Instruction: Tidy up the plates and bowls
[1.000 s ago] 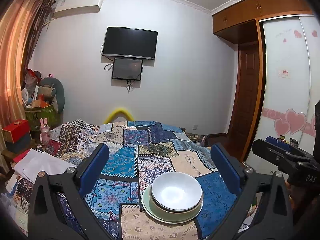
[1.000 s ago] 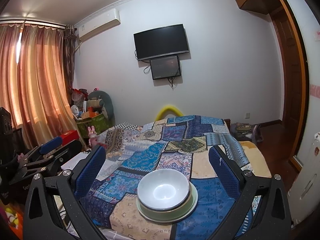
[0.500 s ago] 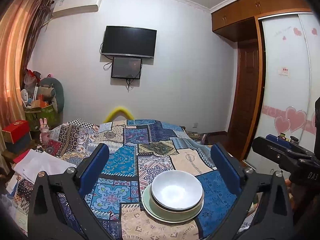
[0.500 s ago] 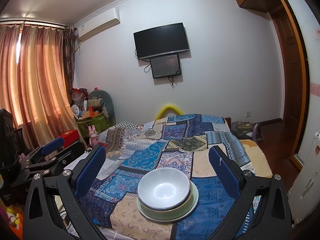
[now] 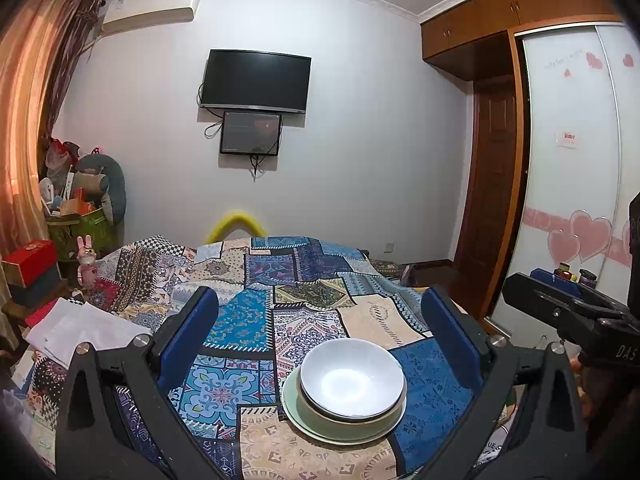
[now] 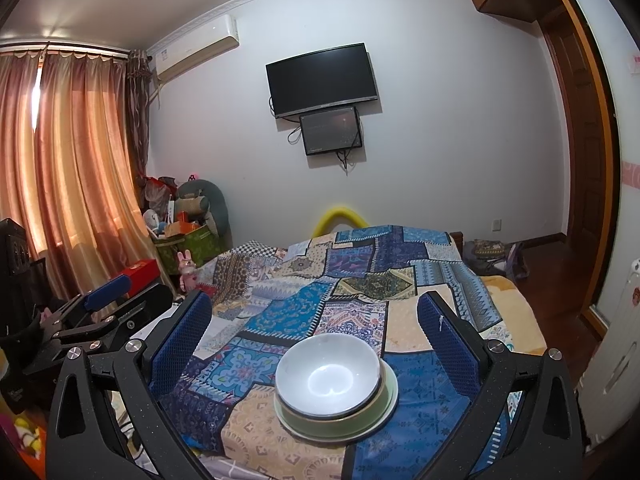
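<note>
A white bowl (image 5: 352,378) sits stacked inside another bowl on a pale green plate (image 5: 304,416), on the patchwork cloth at the near end of the bed. The same bowl (image 6: 328,374) and plate (image 6: 390,400) show in the right wrist view. My left gripper (image 5: 320,320) is open and empty, held back from the stack and above it. My right gripper (image 6: 314,322) is open and empty too, also short of the stack. Each gripper shows at the edge of the other's view: the right gripper (image 5: 568,312), the left gripper (image 6: 104,304).
The patchwork cloth (image 5: 256,312) covers the bed. White papers (image 5: 76,328) lie at its left edge. A red box (image 5: 28,260) and a cluttered green bag (image 5: 80,224) stand at the left. A wardrobe (image 5: 572,184) and a door (image 5: 492,208) are at the right.
Both views have drifted very slightly; the stack sits a touch lower in the frames. Both grippers stay open and the stack has not moved.
</note>
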`<state>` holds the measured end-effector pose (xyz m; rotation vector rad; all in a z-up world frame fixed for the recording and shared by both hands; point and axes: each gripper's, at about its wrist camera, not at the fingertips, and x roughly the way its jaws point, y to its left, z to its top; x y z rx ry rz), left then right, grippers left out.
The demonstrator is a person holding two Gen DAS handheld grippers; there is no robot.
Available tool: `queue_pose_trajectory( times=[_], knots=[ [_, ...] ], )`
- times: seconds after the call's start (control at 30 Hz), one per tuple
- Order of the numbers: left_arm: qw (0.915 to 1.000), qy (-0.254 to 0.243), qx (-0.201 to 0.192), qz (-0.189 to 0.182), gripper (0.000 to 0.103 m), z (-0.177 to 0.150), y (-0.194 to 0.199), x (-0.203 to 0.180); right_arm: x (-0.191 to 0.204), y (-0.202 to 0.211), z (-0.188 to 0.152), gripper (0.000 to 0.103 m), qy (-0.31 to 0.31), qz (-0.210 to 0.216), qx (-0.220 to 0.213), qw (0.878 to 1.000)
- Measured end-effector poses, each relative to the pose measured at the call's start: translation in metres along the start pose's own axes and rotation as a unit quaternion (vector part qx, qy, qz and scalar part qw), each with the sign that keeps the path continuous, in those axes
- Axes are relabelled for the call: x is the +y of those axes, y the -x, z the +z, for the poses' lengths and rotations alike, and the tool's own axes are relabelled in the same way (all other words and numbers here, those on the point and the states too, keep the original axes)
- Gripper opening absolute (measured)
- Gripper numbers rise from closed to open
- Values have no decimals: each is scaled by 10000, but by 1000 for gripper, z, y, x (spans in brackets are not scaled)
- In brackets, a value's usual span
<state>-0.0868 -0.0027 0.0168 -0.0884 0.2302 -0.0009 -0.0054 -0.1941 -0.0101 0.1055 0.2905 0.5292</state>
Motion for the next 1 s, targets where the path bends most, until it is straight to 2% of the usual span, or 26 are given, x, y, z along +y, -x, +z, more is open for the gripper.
queue_pose_trajectory(
  times=[1.0],
  knots=[
    [9997,-86,98,-199,103,-2,-5,-6,3,-1,-1,103,12,4,84,10000]
  ],
)
